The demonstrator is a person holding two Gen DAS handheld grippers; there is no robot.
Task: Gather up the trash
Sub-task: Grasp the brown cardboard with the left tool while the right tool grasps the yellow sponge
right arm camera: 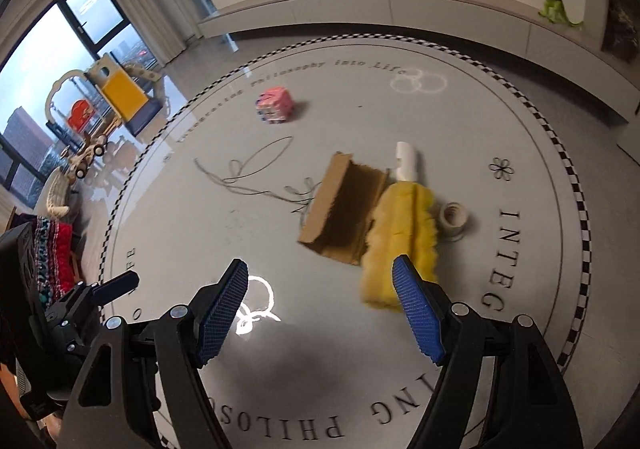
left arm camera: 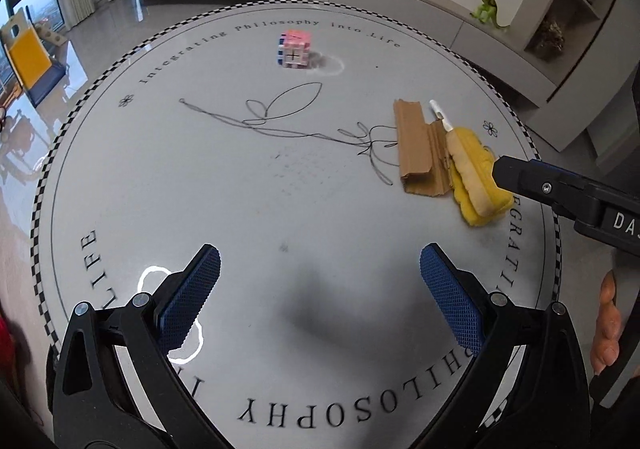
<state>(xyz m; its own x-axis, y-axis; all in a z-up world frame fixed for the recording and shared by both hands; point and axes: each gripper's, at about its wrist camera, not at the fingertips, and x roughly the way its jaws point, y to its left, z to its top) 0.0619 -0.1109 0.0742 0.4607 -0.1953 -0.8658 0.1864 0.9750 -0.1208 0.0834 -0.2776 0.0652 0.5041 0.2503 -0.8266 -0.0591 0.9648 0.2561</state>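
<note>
A folded brown cardboard piece [left arm camera: 418, 147] [right arm camera: 345, 213] lies on the round grey table [left arm camera: 224, 185] [right arm camera: 168, 233], right of centre. A yellow fluffy duster [left arm camera: 476, 173] [right arm camera: 402, 237] with a white handle [left arm camera: 440, 115] [right arm camera: 406, 161] lies against the cardboard's right side. A roll of tape [right arm camera: 453, 220] sits just right of the duster. My left gripper [left arm camera: 320, 303] is open over bare tabletop, well short of these. My right gripper [right arm camera: 322, 319] is open; its right finger overlaps the duster's near end in the view, with nothing between the pads. In the left wrist view its finger shows at the duster.
A pink and white cube [left arm camera: 294, 49] [right arm camera: 275, 105] stands near the table's far edge. A green toy dinosaur [left arm camera: 486, 3] [right arm camera: 552, 1] stands on the low white cabinet behind. Toys and a yellow play slide [right arm camera: 120, 93] stand on the floor at left. A hand [left arm camera: 608, 325] shows at right.
</note>
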